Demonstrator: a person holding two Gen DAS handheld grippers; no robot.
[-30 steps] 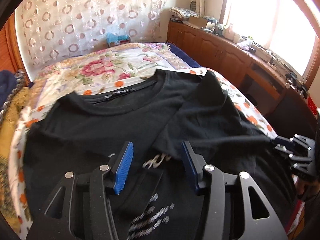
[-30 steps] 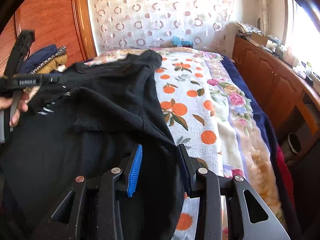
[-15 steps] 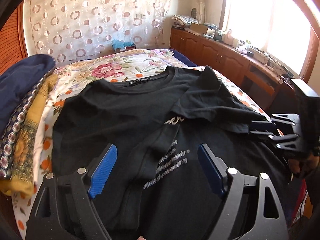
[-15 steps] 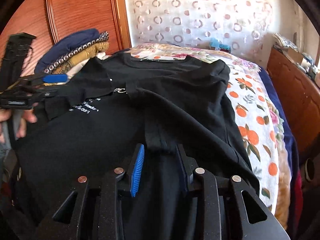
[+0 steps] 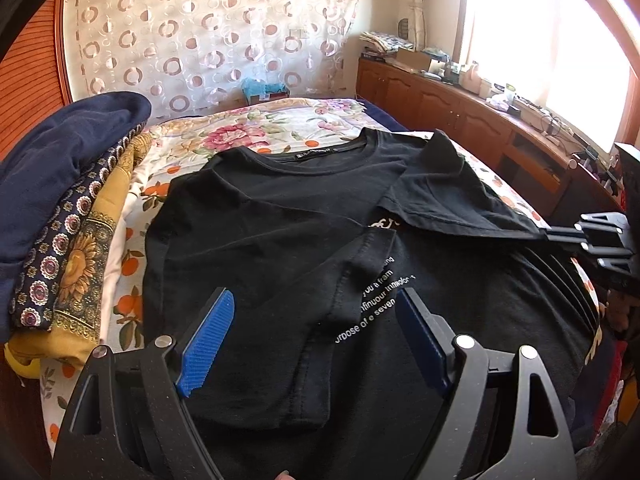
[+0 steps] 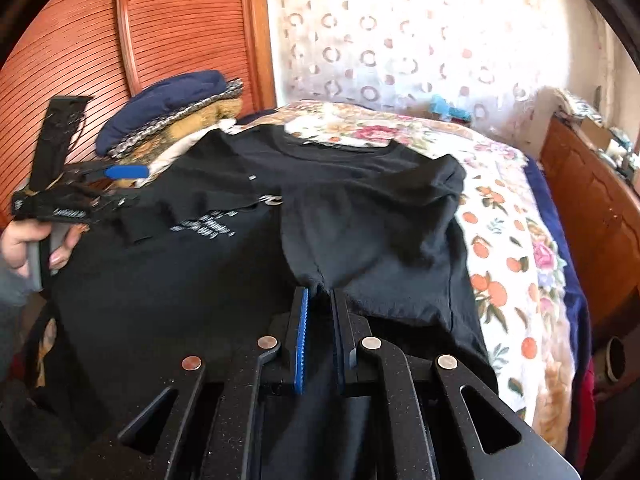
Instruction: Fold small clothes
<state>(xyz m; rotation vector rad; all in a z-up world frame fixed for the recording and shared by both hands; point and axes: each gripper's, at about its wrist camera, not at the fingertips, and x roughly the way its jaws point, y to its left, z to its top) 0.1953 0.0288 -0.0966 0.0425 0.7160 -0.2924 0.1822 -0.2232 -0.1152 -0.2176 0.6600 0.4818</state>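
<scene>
Right wrist view: right gripper [image 6: 320, 300] has just closed, pinching the black T-shirt's [image 6: 360, 216] sleeve fold on the bed [image 6: 516, 248]. Left gripper [image 5: 316, 316] hangs spread, empty. Next, judged: lay that side inward, smoothly.

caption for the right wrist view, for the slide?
Right gripper, jaws just closing, pinches a fold of the black T-shirt on the floral bedspread; left gripper open.

T-shirt [image 5: 280, 220] lies on bed [image 5: 280, 128]; stacked clothes [image 5: 68, 216] left.
</scene>
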